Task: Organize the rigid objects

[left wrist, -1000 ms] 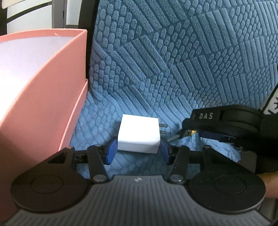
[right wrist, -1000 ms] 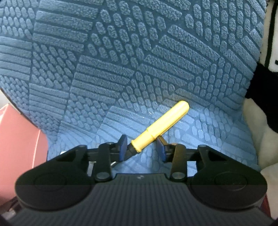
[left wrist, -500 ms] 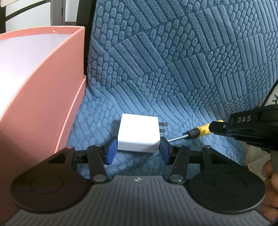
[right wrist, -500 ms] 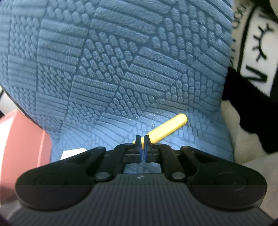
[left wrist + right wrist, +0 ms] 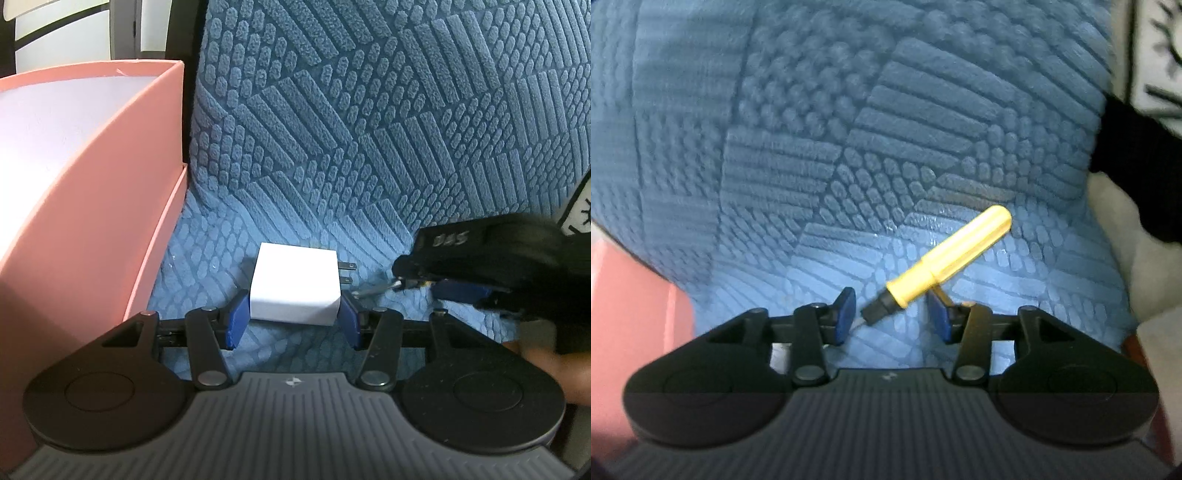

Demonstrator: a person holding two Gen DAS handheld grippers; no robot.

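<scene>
The left tool point(image 5: 291, 319) holds the white charger point(image 5: 295, 282). Right of the charger, the right tool point(image 5: 892, 314) is opening around the yellow screwdriver point(image 5: 945, 260), not squeezing; it may slip away.

A blue textured cushion point(image 5: 369, 147) is carrying the items. A white charger point(image 5: 295, 284) is lying on it, prongs pointing right. A yellow screwdriver point(image 5: 945, 258) is lying diagonally on it nearby. A pink box point(image 5: 92, 184) is sitting against its left edge.
</scene>
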